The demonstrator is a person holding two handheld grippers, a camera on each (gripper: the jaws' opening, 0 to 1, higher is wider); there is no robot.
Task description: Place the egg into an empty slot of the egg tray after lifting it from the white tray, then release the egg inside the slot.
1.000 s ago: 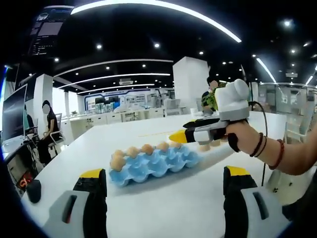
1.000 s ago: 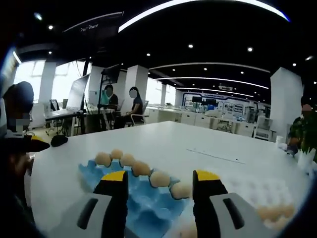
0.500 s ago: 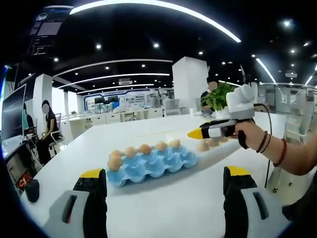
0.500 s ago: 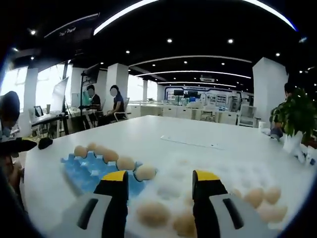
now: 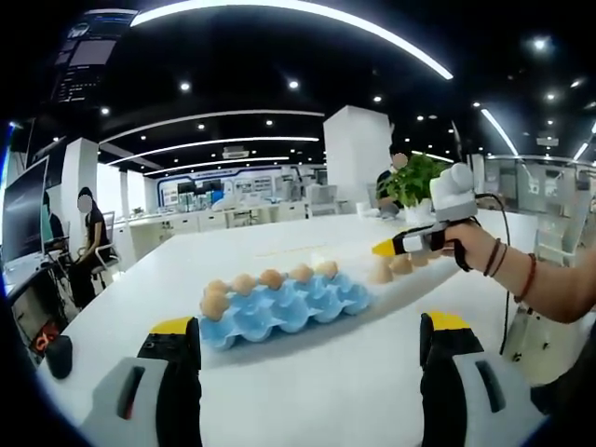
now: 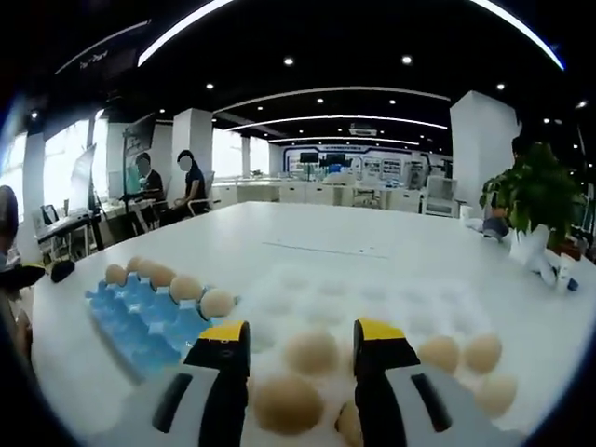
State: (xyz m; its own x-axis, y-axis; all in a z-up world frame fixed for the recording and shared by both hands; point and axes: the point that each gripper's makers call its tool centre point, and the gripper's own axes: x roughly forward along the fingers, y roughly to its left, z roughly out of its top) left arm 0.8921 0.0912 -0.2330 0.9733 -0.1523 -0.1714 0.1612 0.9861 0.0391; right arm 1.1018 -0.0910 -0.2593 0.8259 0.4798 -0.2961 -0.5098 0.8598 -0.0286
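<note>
My right gripper (image 6: pixel 300 346) hangs open over the white tray (image 6: pixel 391 300), an egg (image 6: pixel 311 352) between its jaws; its long axis unclear. Left gripper (image 5: pixel 310 341) open, empty.

The left gripper (image 5: pixel 303 340) points forward with its two yellow-tipped jaws set wide apart and nothing between them. The right gripper (image 6: pixel 300 340) has its jaws parted too, with a narrower gap, and they close on nothing. In the left gripper view the right gripper (image 5: pixel 384 249) comes in from the right, ahead of the left jaws and beyond the right-hand one, its yellow tip pointing to the left. A hand (image 5: pixel 470 248) grips it from behind, with dark and red bands on the wrist and a bare forearm running off to the right.
</note>
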